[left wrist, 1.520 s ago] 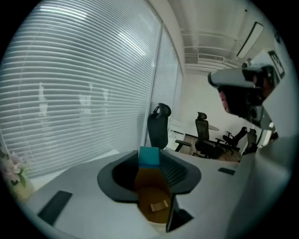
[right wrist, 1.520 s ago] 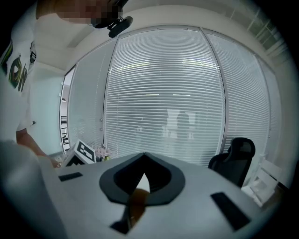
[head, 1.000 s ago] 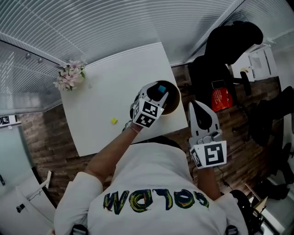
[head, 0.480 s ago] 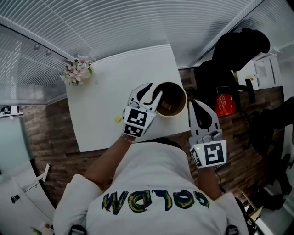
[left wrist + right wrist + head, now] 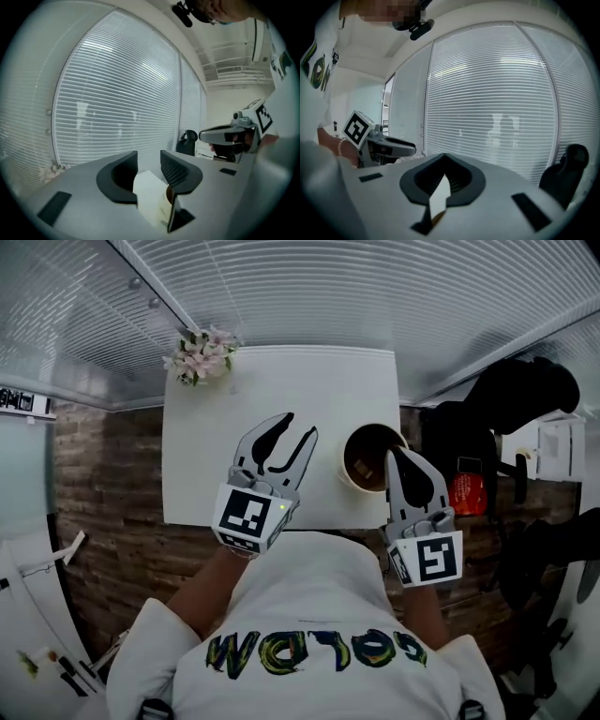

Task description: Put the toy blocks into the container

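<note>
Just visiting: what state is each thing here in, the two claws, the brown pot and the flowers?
Left claw: open, empty, jaws just been closing.
Right claw: shut, nothing held.
Brown pot: upright, uncovered, at the right edge of the table.
Flowers: at its far left corner.

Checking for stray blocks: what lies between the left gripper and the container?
Head view: only bare table between the left gripper, whose empty jaws have just been closing, and the container.
</note>
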Demonstrator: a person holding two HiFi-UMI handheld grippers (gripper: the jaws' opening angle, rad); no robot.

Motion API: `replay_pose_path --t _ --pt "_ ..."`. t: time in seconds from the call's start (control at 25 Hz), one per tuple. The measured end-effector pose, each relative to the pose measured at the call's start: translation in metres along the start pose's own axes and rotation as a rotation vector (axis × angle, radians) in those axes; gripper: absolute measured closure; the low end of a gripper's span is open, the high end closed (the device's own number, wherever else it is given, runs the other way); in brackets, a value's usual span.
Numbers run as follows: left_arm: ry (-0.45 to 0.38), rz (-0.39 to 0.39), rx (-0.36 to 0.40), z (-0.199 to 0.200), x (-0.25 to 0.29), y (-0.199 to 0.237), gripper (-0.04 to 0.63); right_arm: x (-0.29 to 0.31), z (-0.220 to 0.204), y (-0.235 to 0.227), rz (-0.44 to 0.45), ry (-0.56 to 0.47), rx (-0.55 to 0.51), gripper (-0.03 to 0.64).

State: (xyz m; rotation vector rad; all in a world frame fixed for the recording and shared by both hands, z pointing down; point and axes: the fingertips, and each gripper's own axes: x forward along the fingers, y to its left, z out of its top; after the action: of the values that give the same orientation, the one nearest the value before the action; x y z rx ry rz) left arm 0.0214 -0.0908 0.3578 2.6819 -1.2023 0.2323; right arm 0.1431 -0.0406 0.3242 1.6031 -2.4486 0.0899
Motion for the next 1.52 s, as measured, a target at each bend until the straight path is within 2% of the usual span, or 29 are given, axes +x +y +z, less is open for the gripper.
replay_pose_path --t 0.28,0.68,1.12,1.4,1.52 --pt "-0.018 0.102 -0.021 0.001 -0.039 0.042 0.436 0.036 0.016 0.042 0.119 -0.022 -0.037 0.609" --pt "0.021 0.122 -0.025 -0.015 -0.04 0.059 0.436 0.045 0.014 0.049 0.143 -0.006 -0.041 0.609" --pt "0.164 0.128 -0.099 -0.086 -0.053 0.056 0.436 0.049 -0.009 0.058 0.167 0.049 -0.017 0.609" --pt "0.275 0.113 -0.031 -0.135 -0.053 0.069 0.436 0.046 -0.01 0.062 0.163 0.045 -0.015 0.609" --pt "0.326 0.07 -0.008 -0.168 -0.051 0.072 0.436 0.044 -0.009 0.061 0.158 0.043 -0.015 0.609"
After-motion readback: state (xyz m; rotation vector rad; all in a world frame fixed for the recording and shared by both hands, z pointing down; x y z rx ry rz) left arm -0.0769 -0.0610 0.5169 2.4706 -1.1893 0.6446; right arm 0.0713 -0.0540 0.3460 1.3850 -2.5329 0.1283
